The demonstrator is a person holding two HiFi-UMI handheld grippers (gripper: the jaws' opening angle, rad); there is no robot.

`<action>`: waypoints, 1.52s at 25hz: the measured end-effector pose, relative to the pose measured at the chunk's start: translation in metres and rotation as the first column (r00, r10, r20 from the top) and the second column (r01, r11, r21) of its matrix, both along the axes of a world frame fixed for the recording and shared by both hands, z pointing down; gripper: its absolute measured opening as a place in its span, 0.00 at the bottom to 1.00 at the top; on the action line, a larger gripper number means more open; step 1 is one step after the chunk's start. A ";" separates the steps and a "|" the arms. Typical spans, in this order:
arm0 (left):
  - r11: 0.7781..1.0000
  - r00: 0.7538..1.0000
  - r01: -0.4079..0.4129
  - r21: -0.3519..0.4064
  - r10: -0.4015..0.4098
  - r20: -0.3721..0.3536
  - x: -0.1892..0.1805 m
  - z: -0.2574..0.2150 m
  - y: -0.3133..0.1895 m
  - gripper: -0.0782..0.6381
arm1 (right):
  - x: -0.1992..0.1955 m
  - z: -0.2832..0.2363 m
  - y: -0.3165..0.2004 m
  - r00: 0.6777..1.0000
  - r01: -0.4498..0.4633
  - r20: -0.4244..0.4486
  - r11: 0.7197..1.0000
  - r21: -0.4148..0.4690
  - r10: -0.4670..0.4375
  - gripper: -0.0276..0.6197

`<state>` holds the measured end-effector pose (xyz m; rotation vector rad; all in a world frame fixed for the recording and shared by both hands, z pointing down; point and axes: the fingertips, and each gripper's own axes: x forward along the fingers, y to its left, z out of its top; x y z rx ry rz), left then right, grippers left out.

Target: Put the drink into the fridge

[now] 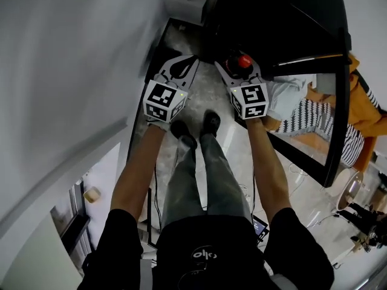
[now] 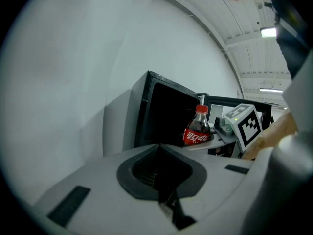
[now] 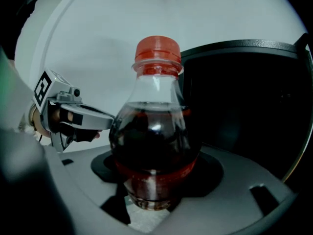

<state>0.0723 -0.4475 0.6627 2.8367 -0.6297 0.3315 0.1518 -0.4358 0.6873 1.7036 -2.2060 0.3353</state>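
A cola bottle (image 1: 244,60) with a red cap and red label stands upright between the jaws of my right gripper (image 1: 240,70), which is shut on its body. In the right gripper view the bottle (image 3: 154,131) fills the middle, with the dark front of the black fridge (image 3: 244,97) right behind it. My left gripper (image 1: 192,59) hangs level with it at the left, shut and holding nothing. The left gripper view shows its jaws (image 2: 159,153) meeting, and beyond them the bottle (image 2: 198,129) in front of the fridge (image 2: 166,114).
A white wall (image 1: 66,71) runs along the left. To the right, a dark-framed glass panel (image 1: 337,113) stands by the fridge, with a person in an orange top (image 1: 363,110) beyond it. The holder's shoes (image 1: 196,128) are on the floor below the grippers.
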 end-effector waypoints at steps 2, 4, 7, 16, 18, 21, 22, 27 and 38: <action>1.000 1.000 -0.015 0.002 0.015 -0.002 0.007 0.011 -0.002 0.11 | 0.006 0.013 -0.004 1.000 -0.009 -0.003 1.000 -0.001 0.009 0.52; 1.000 1.000 -0.029 0.004 0.029 -0.007 0.013 0.019 -0.003 0.11 | 0.011 0.024 -0.007 1.000 -0.021 -0.002 1.000 -0.003 0.021 0.52; 0.999 0.999 -0.042 0.005 0.042 -0.022 0.025 0.027 -0.005 0.11 | 0.023 0.037 -0.014 0.999 -0.042 0.000 0.999 -0.002 0.042 0.52; 0.999 0.999 -0.049 0.021 0.050 -0.014 0.061 0.054 -0.022 0.11 | 0.067 0.064 -0.044 0.994 -0.108 0.007 0.994 0.025 0.108 0.52; 0.997 0.998 -0.063 0.033 0.064 -0.011 0.073 0.058 -0.027 0.11 | 0.081 0.070 -0.054 0.993 -0.116 -0.010 0.992 0.041 0.117 0.52; 0.995 0.996 -0.086 0.054 0.086 -0.011 0.089 0.068 -0.031 0.11 | 0.100 0.082 -0.068 0.990 -0.142 -0.011 0.988 0.060 0.142 0.52; 0.994 0.996 -0.090 0.059 0.091 -0.009 0.092 0.074 -0.031 0.11 | 0.106 0.087 -0.073 0.989 -0.148 -0.007 0.987 0.066 0.149 0.52; 0.991 0.994 -0.106 0.081 0.106 0.000 0.110 0.097 -0.036 0.11 | 0.129 0.103 -0.092 0.986 -0.168 -0.002 0.982 0.087 0.169 0.52; 0.987 0.991 -0.129 0.092 0.131 -0.014 0.141 0.110 -0.051 0.11 | 0.170 0.118 -0.122 0.973 -0.228 -0.010 0.970 0.090 0.230 0.52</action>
